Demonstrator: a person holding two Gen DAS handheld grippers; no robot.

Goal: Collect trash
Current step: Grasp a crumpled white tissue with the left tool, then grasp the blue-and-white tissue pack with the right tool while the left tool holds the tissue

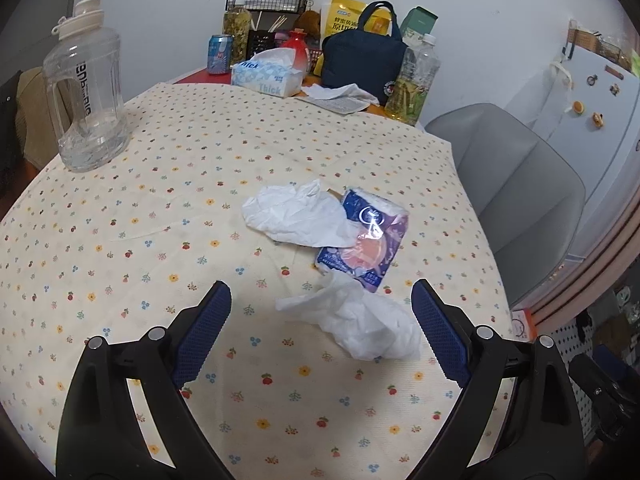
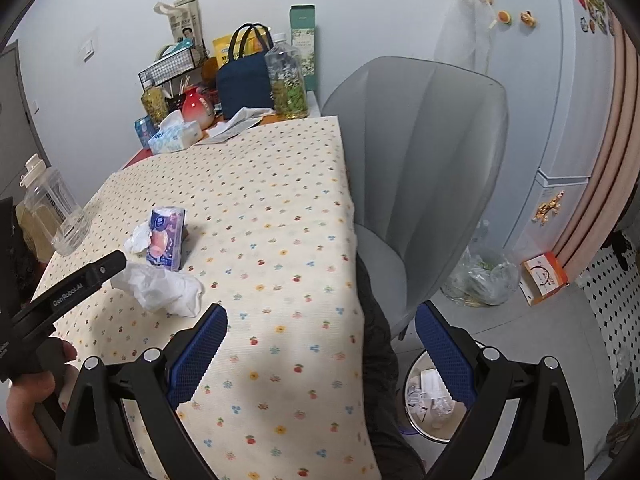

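Observation:
Two crumpled white tissues lie on the flowered tablecloth (image 1: 160,208): a near one (image 1: 360,328) and a far one (image 1: 292,216). A blue tissue pack (image 1: 364,240) lies between them. My left gripper (image 1: 320,328) is open just above the cloth, with the near tissue between its fingers, close to the right finger. My right gripper (image 2: 320,348) is open and empty above the table's right edge. In the right wrist view the near tissue (image 2: 164,288), the pack (image 2: 166,238) and the far tissue (image 2: 138,238) lie to its left. A trash bin (image 2: 432,400) with papers stands on the floor below.
A clear water jug (image 1: 86,92) stands at the left. A tissue box (image 1: 268,74), a can, bottles and a navy bag (image 1: 360,56) crowd the far end. A grey chair (image 2: 420,160) stands at the table's right side, with a plastic bag (image 2: 480,276) on the floor.

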